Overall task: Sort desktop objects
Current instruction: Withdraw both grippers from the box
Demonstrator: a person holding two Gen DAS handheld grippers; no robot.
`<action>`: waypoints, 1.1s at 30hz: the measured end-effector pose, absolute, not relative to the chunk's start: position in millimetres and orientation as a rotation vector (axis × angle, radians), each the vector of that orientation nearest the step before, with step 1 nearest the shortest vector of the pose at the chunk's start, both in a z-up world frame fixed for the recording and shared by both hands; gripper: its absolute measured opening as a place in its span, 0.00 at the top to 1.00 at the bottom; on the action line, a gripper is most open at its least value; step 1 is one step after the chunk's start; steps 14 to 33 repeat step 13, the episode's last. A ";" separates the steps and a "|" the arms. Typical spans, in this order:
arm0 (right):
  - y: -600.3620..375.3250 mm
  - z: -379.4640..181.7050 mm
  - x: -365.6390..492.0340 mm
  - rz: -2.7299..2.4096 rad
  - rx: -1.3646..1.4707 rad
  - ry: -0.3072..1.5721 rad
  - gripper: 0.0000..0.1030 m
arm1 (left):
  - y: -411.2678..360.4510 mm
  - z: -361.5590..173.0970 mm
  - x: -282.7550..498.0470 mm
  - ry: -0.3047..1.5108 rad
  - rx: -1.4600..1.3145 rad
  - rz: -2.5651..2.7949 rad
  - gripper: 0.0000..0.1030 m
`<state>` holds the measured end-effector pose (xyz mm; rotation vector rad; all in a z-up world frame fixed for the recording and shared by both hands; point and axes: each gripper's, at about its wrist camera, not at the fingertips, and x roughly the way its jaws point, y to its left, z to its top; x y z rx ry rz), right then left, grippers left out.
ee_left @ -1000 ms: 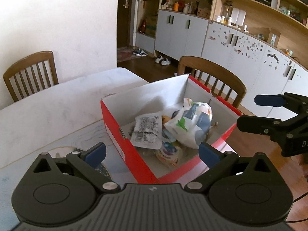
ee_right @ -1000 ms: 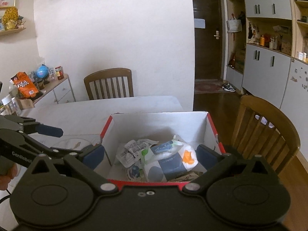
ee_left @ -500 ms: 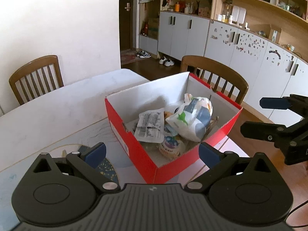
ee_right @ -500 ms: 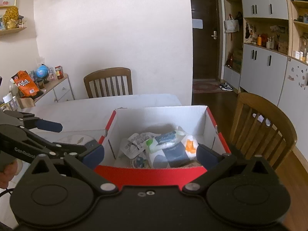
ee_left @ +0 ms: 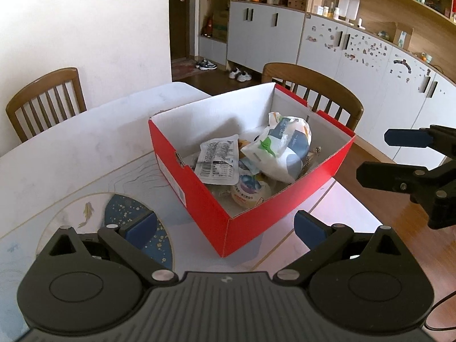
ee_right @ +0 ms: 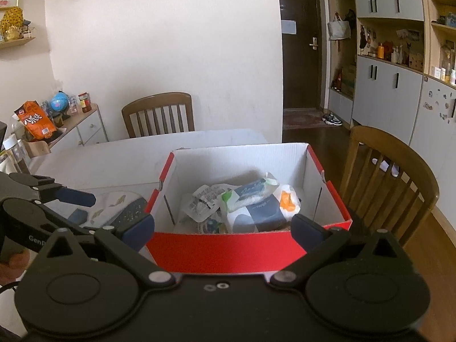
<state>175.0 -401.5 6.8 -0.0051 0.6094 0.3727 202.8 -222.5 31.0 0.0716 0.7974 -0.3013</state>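
Observation:
A red cardboard box (ee_left: 196, 188) with white inside walls stands on the white table; it also shows in the right wrist view (ee_right: 222, 252). Inside lie a white and blue tissue pack (ee_left: 280, 149), a flat white printed packet (ee_left: 219, 161) and a small round tub (ee_left: 248, 192). My left gripper (ee_left: 225, 228) is open and empty, back from the box's near corner. My right gripper (ee_right: 222, 225) is open and empty, just before the box's near wall. The right gripper also shows at the right of the left wrist view (ee_left: 399, 156).
A placemat with fish and a blue patch (ee_left: 122, 213) lies left of the box. Wooden chairs stand at the far side (ee_left: 45, 99) and right side (ee_right: 387, 176) of the table. A side cabinet with snacks and a globe (ee_right: 57, 114) is at the left.
Both grippers have drawn back and up from the box, so more of its red outer walls shows. Both stayed open. The box contents have not moved.

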 end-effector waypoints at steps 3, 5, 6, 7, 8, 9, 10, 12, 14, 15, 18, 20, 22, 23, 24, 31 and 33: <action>-400.7 6.0 174.7 0.369 -0.006 0.612 0.00 | -222.5 31.3 202.8 0.797 0.072 -0.303 0.00; -400.7 6.4 174.6 0.366 -0.005 0.613 0.00 | -222.1 31.3 202.4 0.796 0.072 -0.311 0.00; -400.7 6.6 174.2 0.363 -0.004 0.614 0.00 | -221.7 31.3 202.3 0.796 0.072 -0.313 0.00; -400.5 6.9 173.7 0.362 -0.002 0.614 0.00 | -221.1 31.7 202.0 0.795 0.073 -0.314 0.00; -400.5 6.6 173.5 0.360 -0.001 0.615 0.00 | -220.8 31.9 202.0 0.795 0.074 -0.316 0.00; -400.4 6.8 172.9 0.358 -0.001 0.614 0.00 | -220.7 32.2 201.9 0.796 0.075 -0.318 0.00; -400.6 6.7 172.6 0.356 -0.001 0.614 0.00 | -220.3 32.5 201.6 0.795 0.076 -0.319 0.00; -400.1 6.6 171.6 0.354 0.000 0.615 0.00 | -219.5 32.6 201.7 0.795 0.078 -0.321 0.00; -399.6 6.5 171.3 0.352 0.000 0.616 0.00 | -219.1 32.3 201.4 0.796 0.080 -0.323 0.00; -399.6 6.5 171.3 0.352 0.000 0.616 0.00 | -219.1 32.3 201.4 0.796 0.080 -0.323 0.00; -399.6 6.5 171.3 0.352 0.000 0.616 0.00 | -219.1 32.3 201.4 0.796 0.080 -0.323 0.00; -399.6 6.5 171.3 0.352 0.000 0.616 0.00 | -219.1 32.3 201.4 0.796 0.080 -0.323 0.00; -399.6 6.5 171.3 0.352 0.000 0.616 0.00 | -219.1 32.3 201.4 0.796 0.080 -0.323 0.00; -399.6 6.5 171.3 0.352 0.000 0.616 0.00 | -219.1 32.3 201.4 0.796 0.080 -0.323 0.00; -399.6 6.5 171.3 0.352 0.000 0.616 0.00 | -219.1 32.3 201.4 0.796 0.080 -0.323 0.00; -399.6 6.5 171.3 0.352 0.000 0.616 0.00 | -219.1 32.3 201.4 0.796 0.080 -0.323 0.00; -399.6 6.5 171.3 0.352 0.000 0.616 0.00 | -219.1 32.3 201.4 0.796 0.080 -0.323 0.00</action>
